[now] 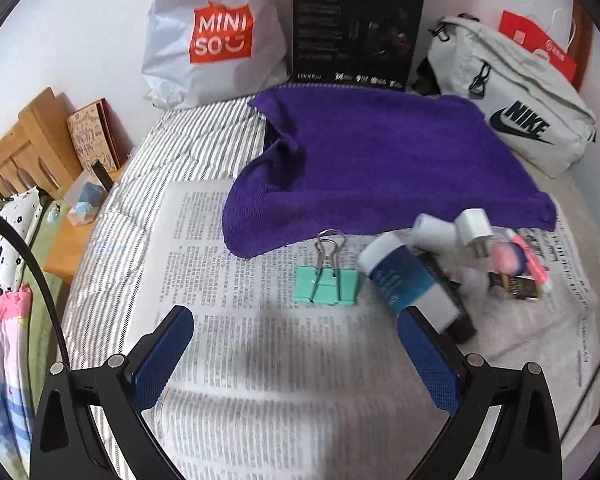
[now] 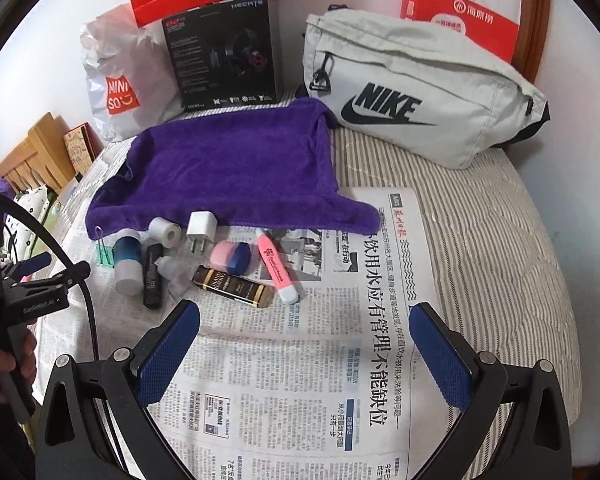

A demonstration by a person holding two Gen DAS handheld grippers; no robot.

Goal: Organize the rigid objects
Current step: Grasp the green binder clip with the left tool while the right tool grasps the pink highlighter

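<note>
A bed covered with a striped quilt carries a spread newspaper (image 2: 300, 360) and a purple towel (image 2: 228, 168) toward the wall. Along the towel's near edge, on the newspaper, lies a loose cluster of small rigid objects — a mint binder clip (image 1: 326, 284), a blue-and-white bottle (image 1: 408, 280), a white plug adapter (image 2: 199, 230), a pink highlighter (image 2: 278, 266), a dark gold-banded box (image 2: 232, 286) and a pink-and-blue eraser (image 2: 231, 258). Both the left tongs (image 1: 296, 320) and the right tongs (image 2: 304, 316) hover above the paper, spread wide and holding nothing. These pieces look light and stiff; the bottle and highlighter seem smooth and may roll, so gripping across their middles seems safest. The clip likely takes best by its flat body.
</note>
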